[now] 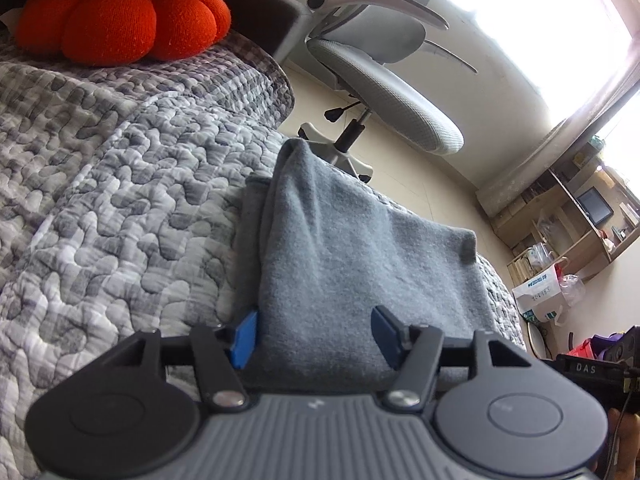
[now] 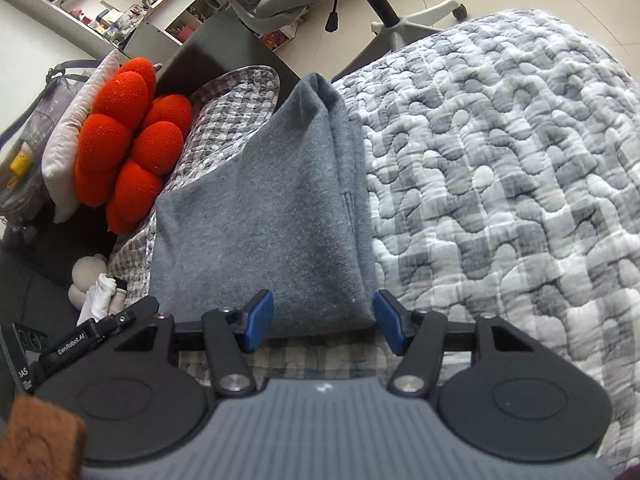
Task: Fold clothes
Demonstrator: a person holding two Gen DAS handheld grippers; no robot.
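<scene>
Both pairs of blue fingers parted, nothing pinched: left gripper [image 1: 314,334] straddling the near hem of the folded grey garment [image 1: 352,256], cloth between the fingers [image 1: 245,336] but no pad visibly pressing; right gripper [image 2: 322,322] likewise spread at the garment's [image 2: 264,216] near corner, one finger [image 2: 260,320] over the fabric, the other [image 2: 390,324] just off its side edge above the quilt. Garment lying folded in several layers on the grey-and-white quilted bed cover [image 2: 500,152], close to the bed's edge, far end rising to a loose peak. Likely risks from here: dragging a finger back while cloth is between them, catching the top layer and pulling the fold open; closing on quilt together with fabric, since the cover puckers right beside the hem; a push forward sliding the soft stack toward the bed's edge and over to the floor; layers at the side edge already stepped rather than flush, so any further fold probably uneven. Farther along the bed, a red flower-shaped cushion [image 2: 128,144], near the garment but apart from it, limiting room on that side. Beyond the bed edge, a grey office chair [image 1: 384,80] on the pale floor, then shelves [image 1: 580,216] against the wall; none of these in the grippers' way.
</scene>
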